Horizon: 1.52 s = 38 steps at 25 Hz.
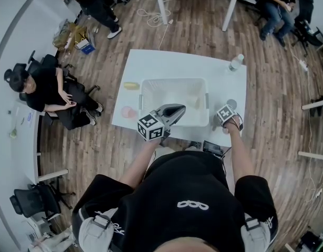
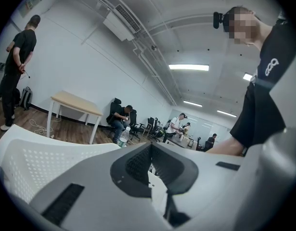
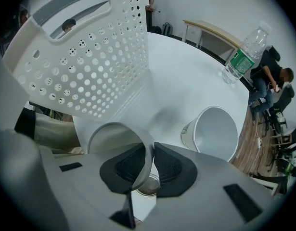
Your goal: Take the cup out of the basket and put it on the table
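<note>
The right tool (image 3: 151, 154) pinches one wall of the cup (image 3: 120, 141), upright at lower centre, mouth up, above the table (image 3: 186, 76). The basket (image 3: 90, 57) lies upper left, a second cup (image 3: 212, 131) right. The left tool (image 2: 150, 160) is closed and empty.

White desk (image 1: 150, 62) on wood floor (image 1: 287, 88). Perforated white basket (image 1: 174, 80) at desk centre. Clear bottle (image 1: 236, 62) upright at upper right corner. Yellow item (image 1: 131, 85) just left of basket; pink round item (image 1: 128, 112) toward lower left. White cup (image 1: 231, 104) upright, right of basket. Second cup (image 3: 121, 143) nearby, wall pinched in right tool (image 3: 150, 165); desk contact unclear.
</note>
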Each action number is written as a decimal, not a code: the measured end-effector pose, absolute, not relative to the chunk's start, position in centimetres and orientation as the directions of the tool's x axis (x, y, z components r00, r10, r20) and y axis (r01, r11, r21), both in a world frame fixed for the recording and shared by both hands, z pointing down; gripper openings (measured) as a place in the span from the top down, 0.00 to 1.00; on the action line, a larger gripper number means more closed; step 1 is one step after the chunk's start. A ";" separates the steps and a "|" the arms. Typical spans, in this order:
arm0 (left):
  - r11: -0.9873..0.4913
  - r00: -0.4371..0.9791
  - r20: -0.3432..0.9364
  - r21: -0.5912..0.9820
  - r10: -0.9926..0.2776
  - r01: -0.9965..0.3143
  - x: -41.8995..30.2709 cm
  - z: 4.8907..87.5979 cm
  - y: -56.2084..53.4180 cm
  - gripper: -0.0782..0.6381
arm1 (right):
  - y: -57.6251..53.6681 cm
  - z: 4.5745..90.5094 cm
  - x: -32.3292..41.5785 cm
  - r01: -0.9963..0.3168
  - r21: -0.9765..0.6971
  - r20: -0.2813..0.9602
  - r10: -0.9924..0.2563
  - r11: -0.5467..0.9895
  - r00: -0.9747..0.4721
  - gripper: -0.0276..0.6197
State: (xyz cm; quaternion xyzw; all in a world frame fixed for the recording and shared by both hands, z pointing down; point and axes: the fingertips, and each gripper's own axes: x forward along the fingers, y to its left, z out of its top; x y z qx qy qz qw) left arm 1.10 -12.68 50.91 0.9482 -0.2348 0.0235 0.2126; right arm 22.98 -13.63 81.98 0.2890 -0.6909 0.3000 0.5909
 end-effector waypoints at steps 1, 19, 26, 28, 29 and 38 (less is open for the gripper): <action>-0.800 0.889 0.144 0.392 -0.435 -0.455 1.0 50.9 -12.7 0.88 | -13.6 82.1 22.6 -0.754 -0.096 0.986 -0.043 0.649 -0.163 0.88; -0.811 0.897 0.140 0.386 -0.419 -0.439 -0.5 50.5 -13.0 0.88 | -13.9 71.4 23.0 -0.840 -0.006 0.909 -0.348 0.542 -0.231 0.88; -0.809 0.894 0.137 0.384 -0.427 -0.445 -1.5 50.6 -13.3 0.88 | -15.3 63.2 22.4 -0.891 0.042 0.768 -0.585 0.451 -0.259 0.89; -0.807 0.892 0.136 0.384 -0.432 -0.449 -2.0 50.5 -13.3 0.88 | -15.8 60.5 21.4 -0.898 0.032 0.713 -0.640 0.438 -0.287 0.89; -0.806 0.891 0.136 0.384 -0.434 -0.451 -2.3 50.4 -13.4 0.88 | -16.0 59.2 20.8 -0.899 0.025 0.685 -0.662 0.438 -0.304 0.90; -0.795 0.876 0.128 0.376 -0.465 -0.476 -5.2 49.9 -13.4 0.88 | -16.3 53.0 11.3 -0.816 -0.067 0.509 -0.684 0.574 -0.523 0.92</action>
